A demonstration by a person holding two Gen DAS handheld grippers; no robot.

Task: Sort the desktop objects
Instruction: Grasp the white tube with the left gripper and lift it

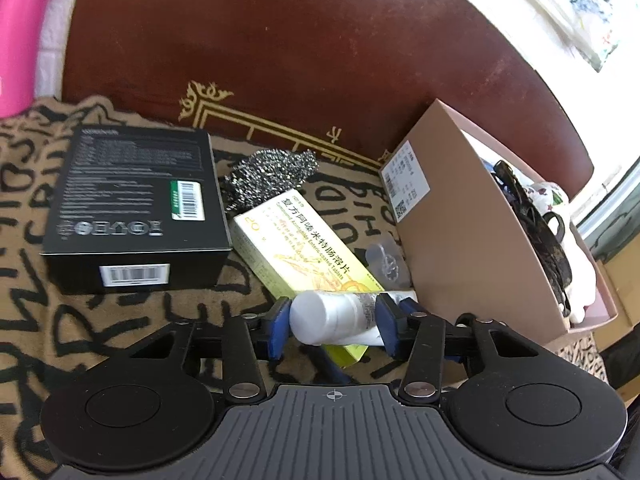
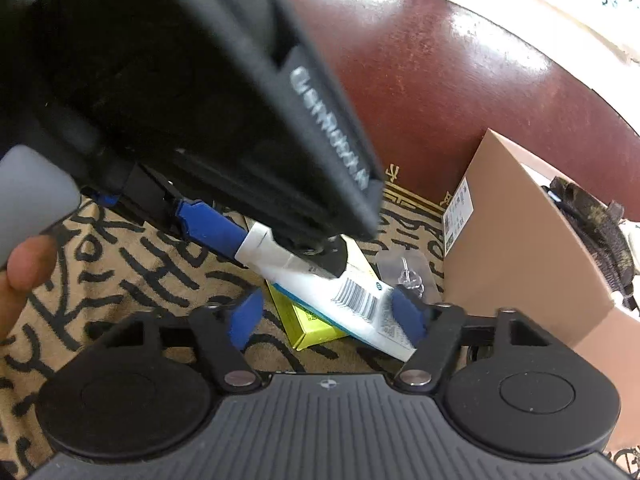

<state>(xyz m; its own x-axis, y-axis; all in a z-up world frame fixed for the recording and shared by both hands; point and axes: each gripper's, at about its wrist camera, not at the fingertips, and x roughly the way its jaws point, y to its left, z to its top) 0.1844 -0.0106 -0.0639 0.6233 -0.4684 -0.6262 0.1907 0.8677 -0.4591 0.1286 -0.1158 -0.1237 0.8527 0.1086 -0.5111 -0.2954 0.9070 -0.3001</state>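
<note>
A white tube [image 1: 336, 318] lies across a yellow medicine box [image 1: 296, 248] on the patterned cloth. My left gripper [image 1: 333, 326] is shut on the tube's cap end, with a blue pad against each side. In the right wrist view the left gripper's body fills the upper left, and one of its blue fingers [image 2: 208, 228] touches the cap. My right gripper [image 2: 326, 318] is open around the tube's flat barcode end [image 2: 356, 304]. That end rests against the right pad, and the left pad stands apart from it.
A black box [image 1: 132, 208] lies to the left, with a steel scourer [image 1: 268, 176] behind the yellow box. A clear plastic hook [image 1: 384, 260] sits beside an open tan cardboard box [image 1: 472, 232] holding dark items. Beyond is the dark red tabletop [image 1: 320, 60]. A thumb [image 2: 24, 264] shows at the left.
</note>
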